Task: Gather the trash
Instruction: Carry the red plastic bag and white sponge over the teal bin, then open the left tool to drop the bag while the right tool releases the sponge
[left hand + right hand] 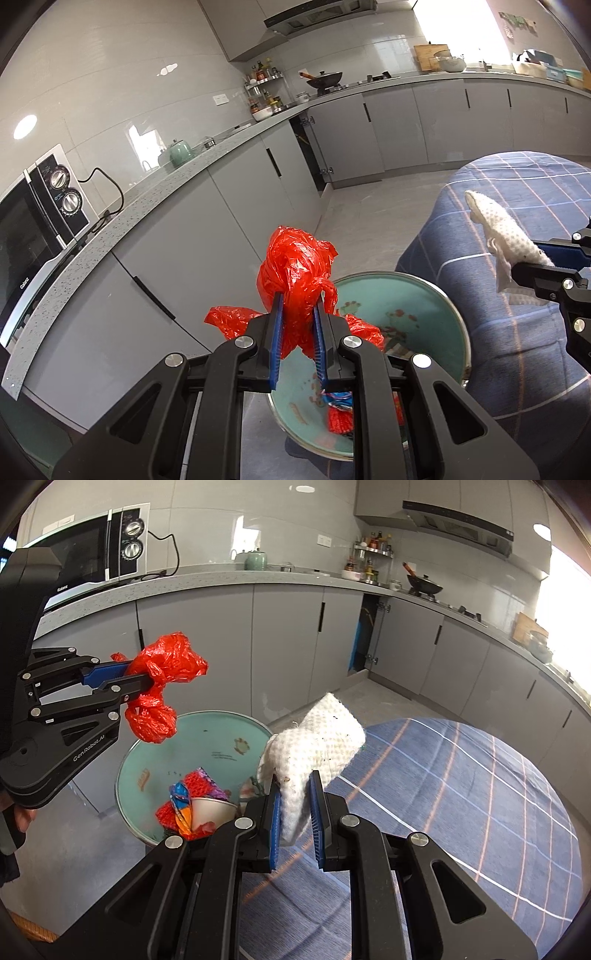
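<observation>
My left gripper (pixel 299 300) is shut on a crumpled red plastic bag (pixel 295 266), held above the near-left rim of a round teal trash bin (pixel 424 306). In the right wrist view, the same left gripper (pixel 144 681) and red bag (pixel 166 664) hang over the bin's left edge (pixel 207 734). My right gripper (pixel 295 777) is shut on a white paper towel (pixel 317 738), just right of the bin and over the table edge. The left wrist view shows that right gripper (pixel 517 271) and its towel (pixel 506 236) at the far right. A paper cup (pixel 214 808) and colourful wrappers (pixel 181 805) lie inside the bin.
A round table with a blue plaid cloth (pixel 461 794) stands right of the bin. Grey cabinets and a speckled counter (pixel 177 184) run behind, with a microwave (pixel 92 550) and a kettle (pixel 256 559) on top. One cabinet door (pixel 360 635) stands ajar. A person's hand (pixel 22 818) holds the left gripper.
</observation>
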Tool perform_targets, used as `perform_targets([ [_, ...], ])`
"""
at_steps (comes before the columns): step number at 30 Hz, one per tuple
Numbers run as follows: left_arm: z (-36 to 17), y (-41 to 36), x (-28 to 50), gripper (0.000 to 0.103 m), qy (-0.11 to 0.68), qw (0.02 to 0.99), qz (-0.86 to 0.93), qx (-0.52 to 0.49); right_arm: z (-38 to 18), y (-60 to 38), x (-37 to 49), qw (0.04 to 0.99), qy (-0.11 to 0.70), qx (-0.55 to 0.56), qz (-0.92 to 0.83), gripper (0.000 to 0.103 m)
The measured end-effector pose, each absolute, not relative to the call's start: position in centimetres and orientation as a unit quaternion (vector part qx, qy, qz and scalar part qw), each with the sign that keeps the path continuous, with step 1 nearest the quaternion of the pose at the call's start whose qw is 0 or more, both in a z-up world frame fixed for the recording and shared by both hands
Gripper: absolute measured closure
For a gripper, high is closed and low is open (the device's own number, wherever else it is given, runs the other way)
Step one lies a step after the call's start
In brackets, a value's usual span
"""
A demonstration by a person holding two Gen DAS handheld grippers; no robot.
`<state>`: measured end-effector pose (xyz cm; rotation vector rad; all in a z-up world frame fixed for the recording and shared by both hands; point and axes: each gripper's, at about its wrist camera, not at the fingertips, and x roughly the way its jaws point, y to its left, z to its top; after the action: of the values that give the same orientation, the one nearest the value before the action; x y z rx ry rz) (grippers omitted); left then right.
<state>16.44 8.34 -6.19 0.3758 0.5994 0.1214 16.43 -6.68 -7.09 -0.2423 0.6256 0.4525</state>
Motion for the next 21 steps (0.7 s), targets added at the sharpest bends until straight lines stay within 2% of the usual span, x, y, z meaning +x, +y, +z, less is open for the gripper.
perform_targets([
  [17,-6.4,11.3,17.3,0.087,0.301,0.935,0.084,0.169,-7.0,-2.9,17.5,0.913,0.285,-0.128,0.261,0.085],
  [19,-6.3,11.5,17.4,0.085,0.301,0.935,0.088,0.165,-7.0,-2.5,17.7,0.915,0.279,-0.127,0.262,0.082],
  [21,-6.3,11.7,17.5,0.083,0.301,0.935,0.089,0.164,-7.0,-2.6,17.8,0.919,0.269,-0.120,0.263,0.064],
])
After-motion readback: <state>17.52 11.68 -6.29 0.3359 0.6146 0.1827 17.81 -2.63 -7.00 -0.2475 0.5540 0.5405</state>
